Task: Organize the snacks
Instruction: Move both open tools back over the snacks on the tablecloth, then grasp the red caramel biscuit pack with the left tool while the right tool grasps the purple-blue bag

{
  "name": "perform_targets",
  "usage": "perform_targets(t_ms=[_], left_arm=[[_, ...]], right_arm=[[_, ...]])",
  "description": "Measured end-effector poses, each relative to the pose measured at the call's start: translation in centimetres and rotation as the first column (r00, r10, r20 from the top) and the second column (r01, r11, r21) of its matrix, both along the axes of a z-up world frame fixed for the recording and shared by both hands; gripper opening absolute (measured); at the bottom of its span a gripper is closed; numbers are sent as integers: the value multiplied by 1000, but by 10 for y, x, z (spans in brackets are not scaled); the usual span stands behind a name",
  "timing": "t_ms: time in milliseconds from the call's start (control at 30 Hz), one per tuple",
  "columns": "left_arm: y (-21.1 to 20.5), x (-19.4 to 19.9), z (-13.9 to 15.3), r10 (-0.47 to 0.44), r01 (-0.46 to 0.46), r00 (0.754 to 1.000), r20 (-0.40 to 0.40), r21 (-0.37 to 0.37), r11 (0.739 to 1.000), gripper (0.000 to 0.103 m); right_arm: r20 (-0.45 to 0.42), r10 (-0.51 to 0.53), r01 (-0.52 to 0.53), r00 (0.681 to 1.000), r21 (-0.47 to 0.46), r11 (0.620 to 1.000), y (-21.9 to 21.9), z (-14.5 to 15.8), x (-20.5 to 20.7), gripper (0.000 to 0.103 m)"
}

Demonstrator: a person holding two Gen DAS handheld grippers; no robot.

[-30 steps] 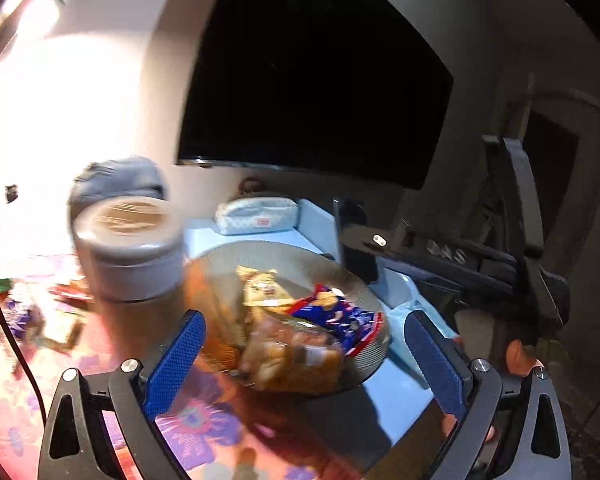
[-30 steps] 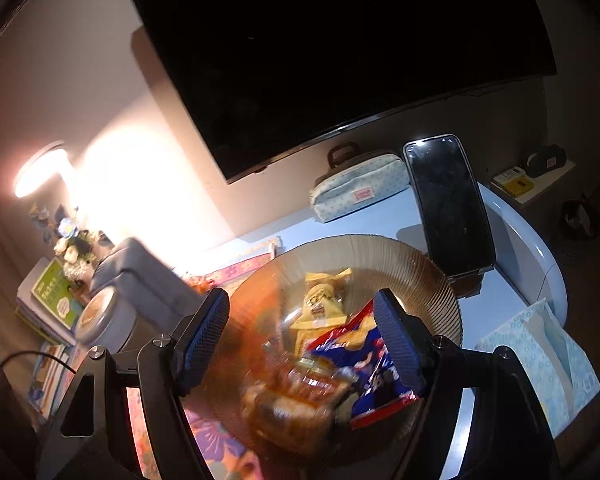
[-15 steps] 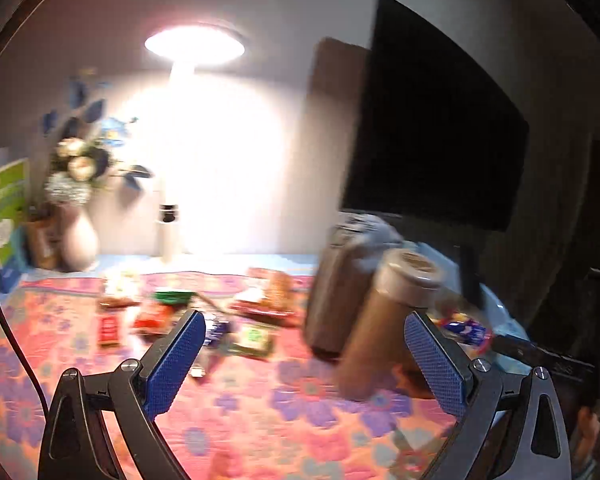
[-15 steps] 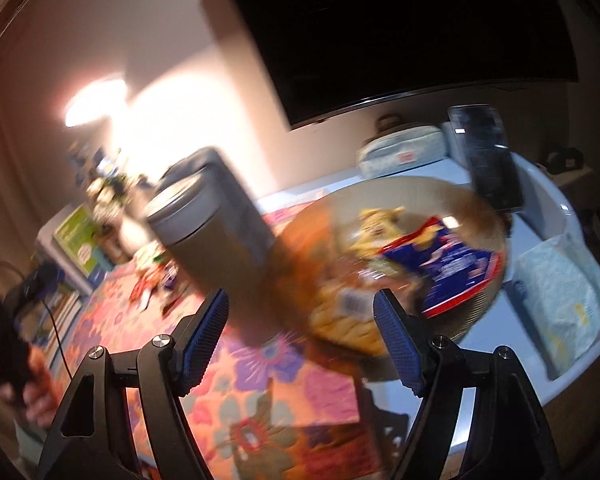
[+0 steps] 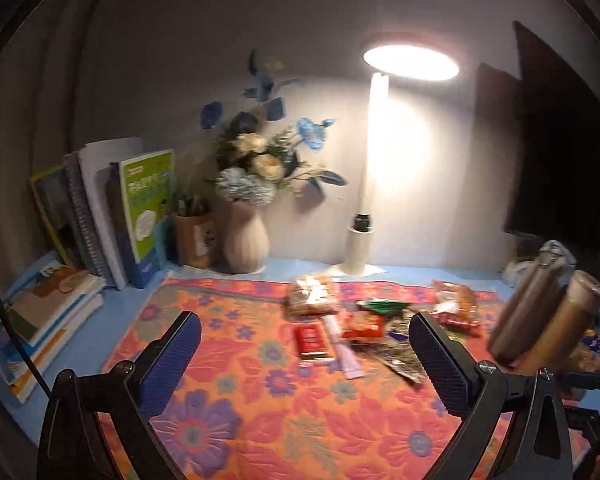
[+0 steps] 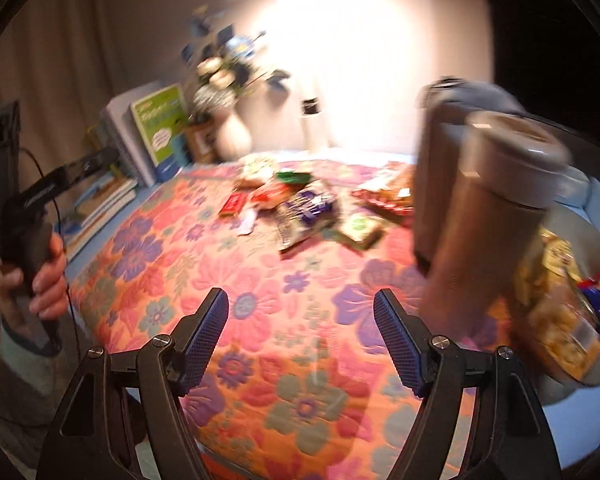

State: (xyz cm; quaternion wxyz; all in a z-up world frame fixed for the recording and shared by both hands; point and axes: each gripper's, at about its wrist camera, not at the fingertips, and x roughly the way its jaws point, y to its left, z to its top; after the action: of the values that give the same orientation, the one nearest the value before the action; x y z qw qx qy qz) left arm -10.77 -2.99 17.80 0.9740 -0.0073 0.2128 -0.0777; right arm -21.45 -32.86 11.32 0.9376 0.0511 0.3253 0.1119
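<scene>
Nearest the lens, both grippers hang over a flowered orange-and-pink cloth [image 5: 236,360], jaws spread apart with nothing between them: the left gripper [image 5: 305,364] in its own view, the right gripper [image 6: 301,338] in the other. Beyond the fingertips, a loose heap of snacks [image 5: 356,328] lies mid-cloth — a small red packet [image 5: 310,340], a clear bag of brown biscuits [image 5: 312,294], a green wrapper and a dark foil sachet among them. No brand on any packet can be read; the views are too blurred.

Only the right wrist view shows the person's left hand [image 6: 40,280], wrapped round a dark pistol-style handle at the frame's left edge, a pale sleeve below it and a thin cable trailing down. That view also shows a glass bowl [image 6: 580,376] at the right edge holding more packets, one yellow, one blue and red, with two tall metal flasks [image 6: 480,216] standing just beside it. The left wrist view catches the flasks at its right margin, the bowl barely visible behind them.

Against the far wall stand a row of books [image 5: 112,208] — one with a green cover whose lettering is illegible — a pencil cup, a pale vase of flowers [image 5: 246,236] and a lit desk lamp [image 5: 410,62].
</scene>
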Motion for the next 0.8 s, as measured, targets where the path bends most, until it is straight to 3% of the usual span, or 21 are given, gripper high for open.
perform_targets(t_ms=[100,233,367,667,800], left_arm=[[26,25,-12,28,-27,998,-49,8,1000,103],[31,65,-29,-63,51,982,-180,-71,996,103],[17,102,-46,-134,102,953,-271,-128,987,103],[-22,171,-97,-162,129,903,-397,-109,986,103],[-33,183,-118,-159,129,898,-409,-100,987,100]], right_arm=[[-34,43,-44,998,-30,999,32,-9,24,75],[-57,62,-64,996,-19,998,55,-15,53,75],[-104,3,-3,995,-3,1000,58,-24,83,75],[-227,-124,146,966,86,986,40,-46,152,75],[-232,-170,192,958,75,978,38,-53,173,75]])
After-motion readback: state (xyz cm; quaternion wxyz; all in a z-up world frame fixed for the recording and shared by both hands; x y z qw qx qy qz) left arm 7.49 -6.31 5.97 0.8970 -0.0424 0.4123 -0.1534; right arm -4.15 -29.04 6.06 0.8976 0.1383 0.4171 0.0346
